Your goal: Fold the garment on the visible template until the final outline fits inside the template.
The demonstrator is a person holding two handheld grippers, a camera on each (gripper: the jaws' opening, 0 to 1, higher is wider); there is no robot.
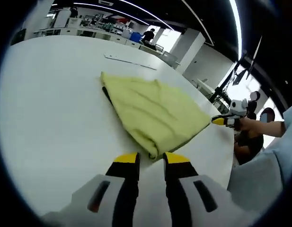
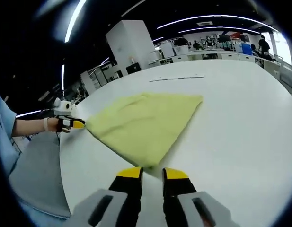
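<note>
Near the white table's (image 1: pixel 46 118) edge lies the folded yellow garment (image 1: pixel 153 113). Left gripper (image 1: pixel 151 158) and right gripper (image 2: pixel 151 173) stand slightly parted at its corners, gripping nothing.

Soft matt yellow cloth garment (image 1: pixel 153 113), smooth glossy white table (image 1: pixel 51 104)

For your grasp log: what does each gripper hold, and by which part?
Nothing clamped: left gripper and right gripper stand open, each at a corner of the yellow garment.
</note>
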